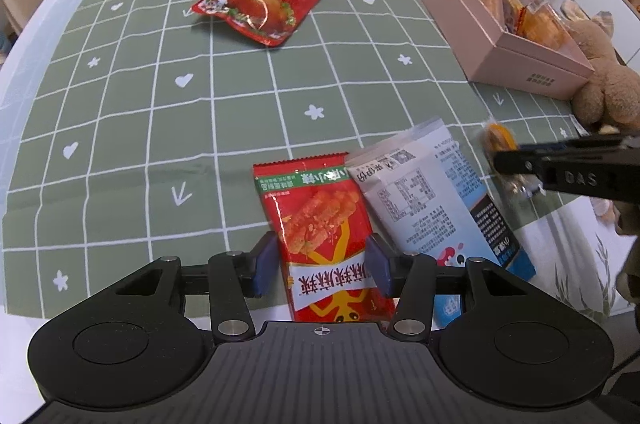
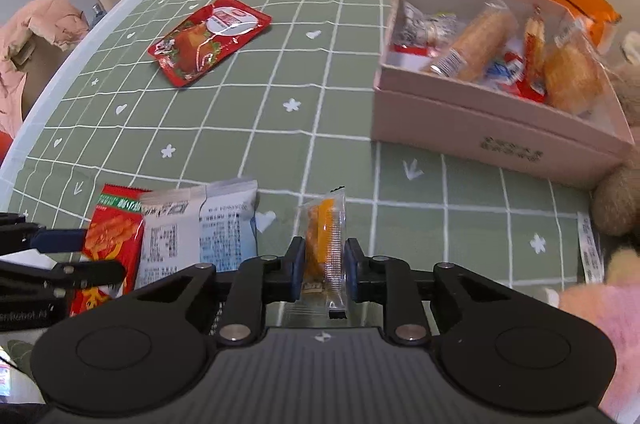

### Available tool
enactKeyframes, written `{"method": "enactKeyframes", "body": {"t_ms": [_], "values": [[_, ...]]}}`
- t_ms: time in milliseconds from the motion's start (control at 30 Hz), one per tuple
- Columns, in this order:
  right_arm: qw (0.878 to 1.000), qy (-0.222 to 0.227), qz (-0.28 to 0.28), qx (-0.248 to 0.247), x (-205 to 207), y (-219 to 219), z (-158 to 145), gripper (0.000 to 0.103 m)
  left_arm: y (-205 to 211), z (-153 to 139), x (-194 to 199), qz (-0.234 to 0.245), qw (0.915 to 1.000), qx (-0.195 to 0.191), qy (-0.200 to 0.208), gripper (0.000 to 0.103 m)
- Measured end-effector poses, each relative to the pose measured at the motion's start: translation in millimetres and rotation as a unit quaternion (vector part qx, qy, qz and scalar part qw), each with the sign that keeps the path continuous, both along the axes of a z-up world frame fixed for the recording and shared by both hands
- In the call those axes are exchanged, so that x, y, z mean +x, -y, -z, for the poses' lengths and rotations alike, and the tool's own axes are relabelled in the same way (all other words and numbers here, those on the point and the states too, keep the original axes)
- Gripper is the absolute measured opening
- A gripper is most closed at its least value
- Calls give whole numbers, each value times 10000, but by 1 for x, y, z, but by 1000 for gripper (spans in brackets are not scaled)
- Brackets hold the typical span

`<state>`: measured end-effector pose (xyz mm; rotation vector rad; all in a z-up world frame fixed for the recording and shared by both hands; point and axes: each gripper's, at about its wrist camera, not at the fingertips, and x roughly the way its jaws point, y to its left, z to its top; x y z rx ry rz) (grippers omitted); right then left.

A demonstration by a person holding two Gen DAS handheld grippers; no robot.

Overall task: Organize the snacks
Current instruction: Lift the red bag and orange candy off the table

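While your right gripper (image 2: 323, 266) pinches the small orange snack packet (image 2: 325, 244) mid-body just above the tablecloth (image 2: 280, 144), your left gripper (image 1: 322, 264) clamps the red snack bag (image 1: 320, 224). Both look light, crinkly and slippery; grip flat faces, gently, toward the pink box (image 2: 480, 128).

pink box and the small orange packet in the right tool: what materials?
Pink box: looks like matte paperboard, with flat stiff walls, crisp edges and no glare. Small orange packet: clear glossy plastic film, probably; the contents show through, and its end seals are crimped. The right tool pinches it.
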<state>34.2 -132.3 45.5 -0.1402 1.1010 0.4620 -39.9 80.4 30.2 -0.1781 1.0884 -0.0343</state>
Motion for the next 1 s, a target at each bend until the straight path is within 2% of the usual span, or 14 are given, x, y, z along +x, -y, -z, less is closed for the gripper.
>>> {"method": "enactKeyframes", "body": {"t_ms": [67,167,300,433,467,533,600,667,733,800,867,1000], "values": [[9999,-65,92,79,-2,8,-2,20,-3,0,1,-51,9999,-106,23,37],[9997,-12,210,158,-8,21,-11,20,-13,-2,1,-156,9985,-529,13,19],[9987,114,379,331,-13,39,-24,20,-11,-12,-2,60,9994,-323,84,18],[9988,216,423,149,-18,44,-22,21,-6,-13,-4,111,9995,-292,-64,20],[9989,251,395,62,-21,43,-20,23,0,-14,-5,218,9996,-195,-35,21],[9991,241,323,-95,-25,40,-13,36,18,-17,-8,601,9981,79,72,22],[9991,179,334,-195,-27,38,-5,61,42,-14,-9,1122,9922,522,107,26],[9990,179,328,-250,-28,35,-1,62,62,-7,-11,1547,9826,1021,101,30],[9988,198,312,-322,-29,35,2,62,68,-6,-15,1747,9756,1308,229,35],[9986,225,342,-347,-29,36,3,68,61,-5,-15,1693,9740,1477,302,43],[9983,268,385,-353,-30,37,6,70,50,-4,-12,1467,9765,1555,279,57],[9975,462,334,-420,-41,35,12,73,40,-5,-8,1304,9832,1265,167,52]]}}
